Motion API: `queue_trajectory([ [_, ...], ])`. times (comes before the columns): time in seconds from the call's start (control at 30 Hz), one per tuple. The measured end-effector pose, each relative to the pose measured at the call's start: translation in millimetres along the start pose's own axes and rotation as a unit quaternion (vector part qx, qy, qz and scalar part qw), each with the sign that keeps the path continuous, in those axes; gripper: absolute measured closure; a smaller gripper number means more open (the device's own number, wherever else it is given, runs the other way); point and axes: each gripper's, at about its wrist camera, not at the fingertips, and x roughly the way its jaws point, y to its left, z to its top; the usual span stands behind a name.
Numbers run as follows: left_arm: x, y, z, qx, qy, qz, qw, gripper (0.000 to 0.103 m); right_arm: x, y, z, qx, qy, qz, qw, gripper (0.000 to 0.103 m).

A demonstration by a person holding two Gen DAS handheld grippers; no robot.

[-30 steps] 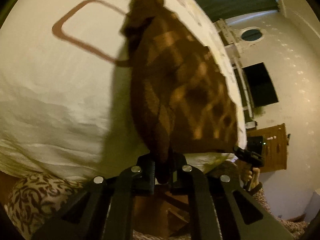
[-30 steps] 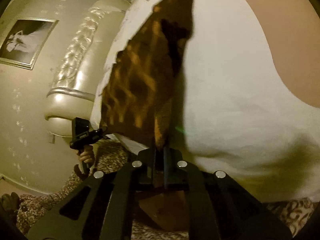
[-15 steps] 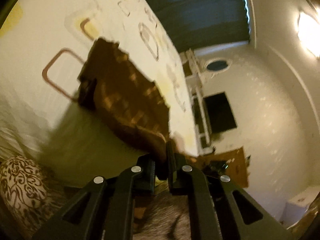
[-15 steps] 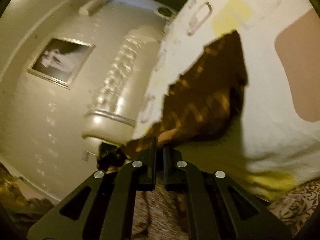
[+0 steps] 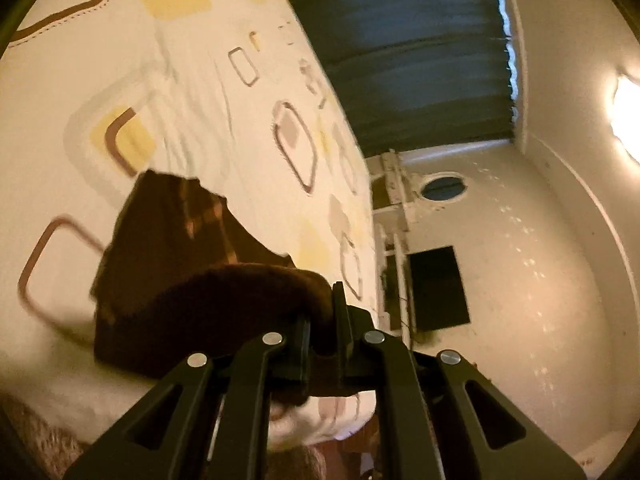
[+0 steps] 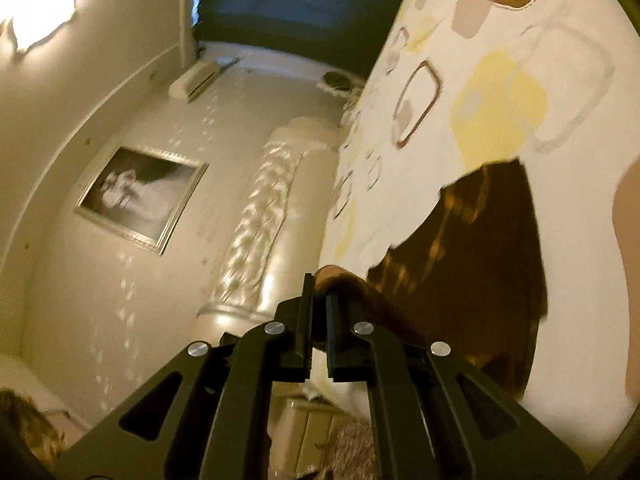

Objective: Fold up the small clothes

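Note:
A small brown checked garment (image 5: 172,264) lies partly on the white patterned bed cover (image 5: 208,80), its far end flat on the cover. My left gripper (image 5: 324,316) is shut on one near corner, and the cloth curls up over the left finger. In the right wrist view the same garment (image 6: 480,264) runs from the cover down to my right gripper (image 6: 318,304), which is shut on the other near corner. Both gripped corners are lifted above the bed's near edge.
A padded headboard (image 6: 256,240) and a framed picture (image 6: 140,200) are on the wall left of the bed. A dark curtain (image 5: 400,48), a dark screen (image 5: 438,288) and a round mirror (image 5: 442,188) stand beyond the bed's right side. Patterned carpet (image 5: 44,436) lies below.
Both grippers have swung up and forward over the bed with the garment's near edge. The garment hung down from the bed's edge before and now lies on the cover, folding over.

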Motion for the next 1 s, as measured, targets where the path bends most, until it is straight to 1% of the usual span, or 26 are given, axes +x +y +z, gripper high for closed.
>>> queue_trajectory([
  [0.03,14.5,5.6,12.9,-0.007,-0.004,0.018,0.9998,0.094,7.0,-5.6,7.1,0.004,-0.002,-0.006,1.0,0.099],
  [0.07,23.4,10.3,20.7,-0.011,-0.005,0.027,0.9996,0.094,15.3,-12.3,16.0,0.009,-0.003,-0.015,1.0,0.099],
  [0.13,51.5,29.3,40.7,-0.032,-0.002,0.057,0.9979,0.094,32.9,-27.6,32.0,0.021,-0.003,-0.036,0.999,0.099],
  [0.17,61.7,38.5,46.6,-0.037,0.003,0.066,0.9971,0.094,42.6,-37.6,39.8,0.029,-0.004,-0.05,0.998,0.099],
  [0.23,82.1,55.6,58.8,-0.043,0.009,0.094,0.9946,0.094,60.7,-58.0,52.6,0.045,-0.001,-0.068,0.997,0.099],
  [0.27,96.0,69.8,66.5,-0.056,0.012,0.109,0.9923,0.094,67.7,-66.1,57.3,0.051,0.0,-0.077,0.996,0.099],
  [0.43,132.0,109.2,86.1,-0.096,0.02,0.143,0.9849,0.094,98.8,-104.4,76.9,0.071,0.007,-0.109,0.991,0.099],
  [0.6,147.4,129.8,93.6,-0.124,0.026,0.143,0.9817,0.094,108.1,-127.7,87.1,0.086,0.0,-0.121,0.989,0.099],
  [0.7,150.1,136.5,97.0,-0.13,0.024,0.134,0.9821,0.085,112.5,-139.9,88.7,0.092,-0.001,-0.133,0.987,0.097],
  [0.73,148.4,138.9,98.0,-0.132,0.022,0.131,0.9823,0.076,114.0,-144.5,89.0,0.095,-0.002,-0.134,0.986,0.095],
  [0.77,147.5,140.1,99.7,-0.133,0.019,0.13,0.9824,0.065,114.1,-147.3,88.8,0.099,-0.006,-0.134,0.986,0.095],
  [0.8,144.2,141.2,101.9,-0.135,0.01,0.123,0.9832,0.061,113.2,-150.2,88.4,0.105,-0.012,-0.133,0.985,0.093],
  [0.83,141.6,142.0,104.2,-0.135,0.004,0.122,0.9833,0.054,111.3,-153.6,87.6,0.112,-0.02,-0.129,0.985,0.089],
  [0.87,138.5,141.8,106.2,-0.134,-0.001,0.121,0.9836,0.05,110.5,-154.9,88.0,0.114,-0.026,-0.126,0.985,0.086],
  [0.93,129.3,139.7,106.6,-0.126,-0.004,0.119,0.9848,0.049,103.6,-152.5,86.2,0.111,-0.038,-0.127,0.985,0.076],
  [1.0,121.4,138.1,104.0,-0.109,0.005,0.129,0.9856,0.047,94.2,-145.1,83.3,0.097,-0.045,-0.132,0.985,0.075],
])
